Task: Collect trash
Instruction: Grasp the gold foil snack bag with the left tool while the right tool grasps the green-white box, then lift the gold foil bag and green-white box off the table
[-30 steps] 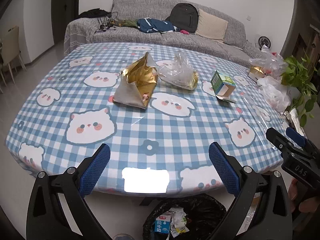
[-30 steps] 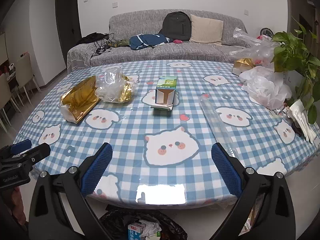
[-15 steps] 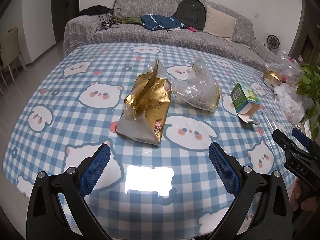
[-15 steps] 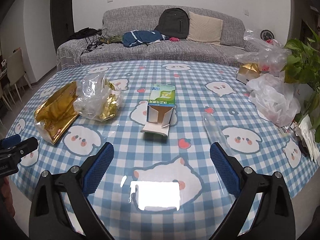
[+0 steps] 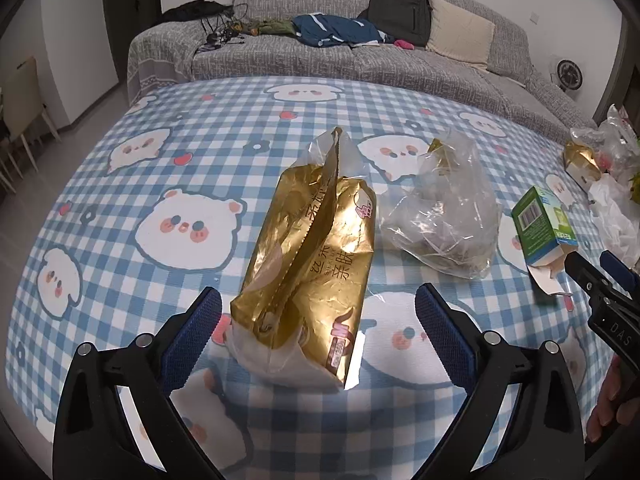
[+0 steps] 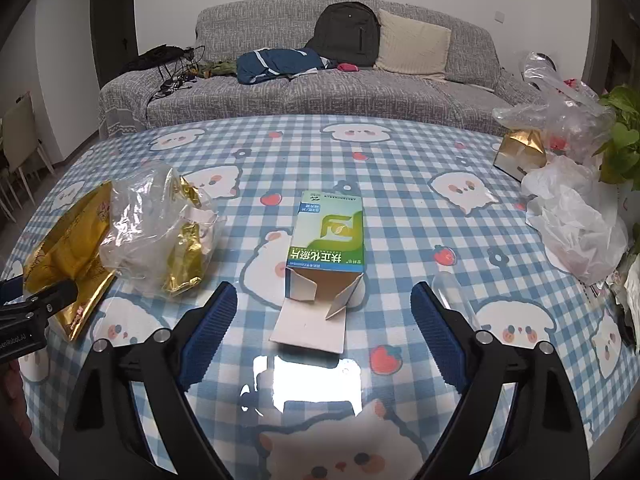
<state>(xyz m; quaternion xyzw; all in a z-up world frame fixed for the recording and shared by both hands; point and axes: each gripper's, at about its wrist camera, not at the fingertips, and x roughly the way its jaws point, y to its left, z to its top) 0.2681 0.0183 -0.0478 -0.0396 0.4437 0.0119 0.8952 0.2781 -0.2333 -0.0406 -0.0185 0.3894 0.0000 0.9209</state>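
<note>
A crumpled gold foil bag (image 5: 312, 264) lies on the checked tablecloth (image 5: 168, 152), its near end between the open fingers of my left gripper (image 5: 318, 320), not clamped. A clear plastic bag (image 5: 444, 216) lies right of it. An open green and white carton (image 6: 326, 240) lies on its side just ahead of my open right gripper (image 6: 324, 312), its flap between the fingertips. The gold bag (image 6: 64, 248) and clear bag (image 6: 156, 224) also show at the left of the right wrist view, and the carton (image 5: 544, 228) shows in the left wrist view.
White and clear plastic bags (image 6: 576, 216), a small gold box (image 6: 520, 152) and a green plant (image 6: 620, 140) crowd the table's right side. A grey sofa (image 6: 320, 84) with a backpack and clothes stands behind the table.
Both grippers moved forward over the table. The gold bag now sits between my left fingers and the carton just ahead of my right fingers. The bin below the table edge has left view.
</note>
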